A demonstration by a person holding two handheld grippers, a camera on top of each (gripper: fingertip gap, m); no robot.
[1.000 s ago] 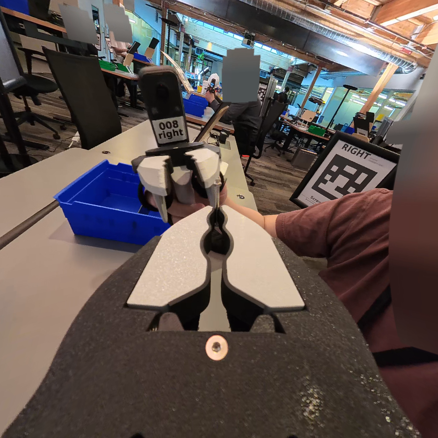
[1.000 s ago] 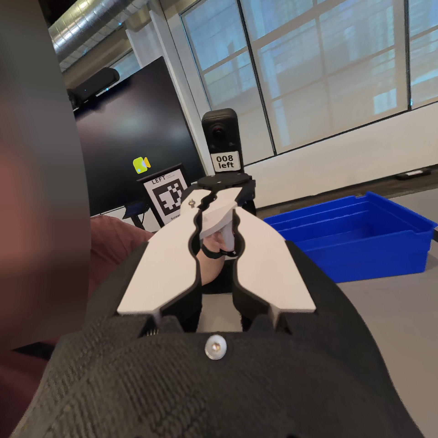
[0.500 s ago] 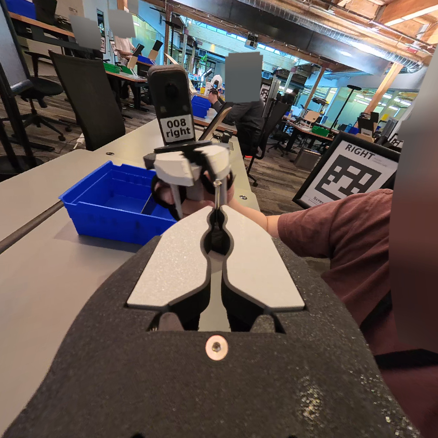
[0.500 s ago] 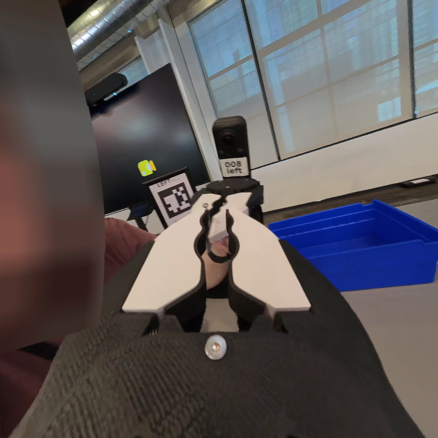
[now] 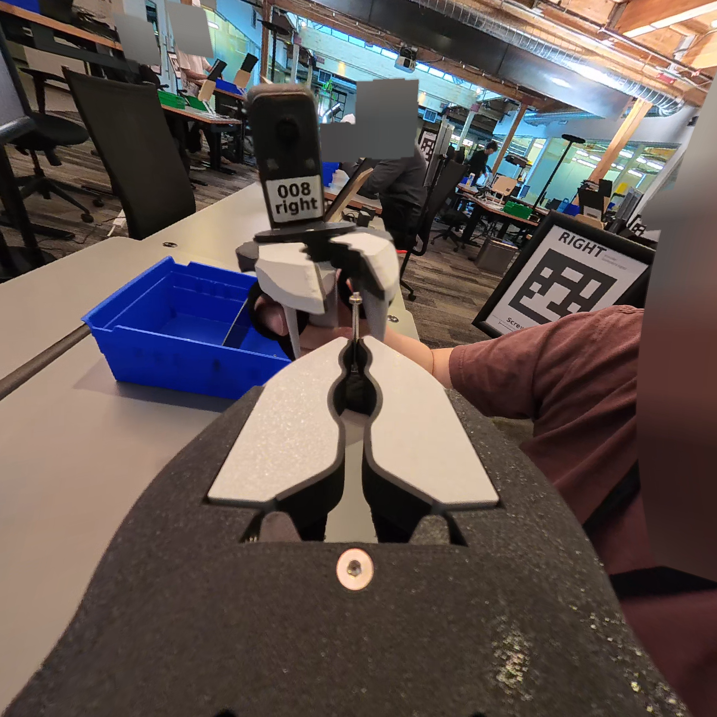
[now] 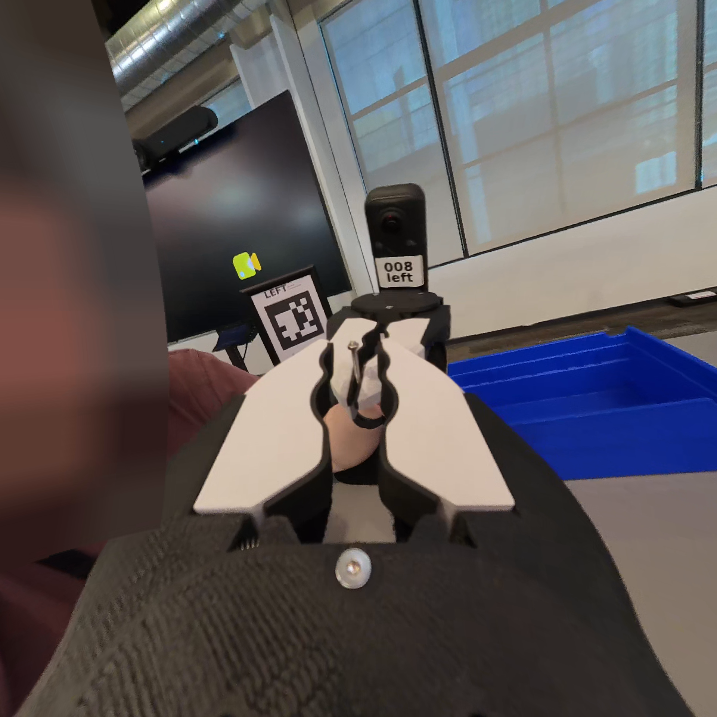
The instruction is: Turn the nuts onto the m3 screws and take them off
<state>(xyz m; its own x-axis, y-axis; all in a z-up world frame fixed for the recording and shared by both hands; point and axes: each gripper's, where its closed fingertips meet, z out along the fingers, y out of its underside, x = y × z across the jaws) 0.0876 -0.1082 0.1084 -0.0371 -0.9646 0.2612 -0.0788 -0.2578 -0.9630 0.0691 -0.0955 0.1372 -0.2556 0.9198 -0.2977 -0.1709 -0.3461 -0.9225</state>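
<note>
Right, the m3 screw (image 5: 354, 318) stands nearly upright in mid-air above the desk (image 5: 70, 426), its lower shank pinched between the tips of the left gripper (image 5: 355, 341), whose white fingers (image 5: 295, 411) are pressed together at the front with only the scalloped gap behind them. At the top of the screw sits a small wider piece (image 5: 354, 298); nut or screw head, I cannot tell. Facing it, the right gripper (image 5: 341, 306) hangs tips-down over the screw's top, its pale fingers (image 5: 291, 283) parted a little, the screw end just between them; whether they touch it is unclear. From the right wrist view the screw (image 6: 354, 359) leans in the narrow slot between that gripper's fingers (image 6: 279, 434), its top (image 6: 352, 344) near the tips, and the slot looks wider than the screw, so the right gripper (image 6: 359, 341) grips nothing that I can make out. Behind, a blue bin (image 5: 174, 329) rests on the desk near its far edge, a divider (image 5: 232, 328) across its inside. A framed marker sign (image 5: 562, 283) stands off to the side, beyond the person's maroon sleeve (image 5: 543, 388), and another sign (image 6: 293, 318) stands beside a dark screen (image 6: 232, 217).
</note>
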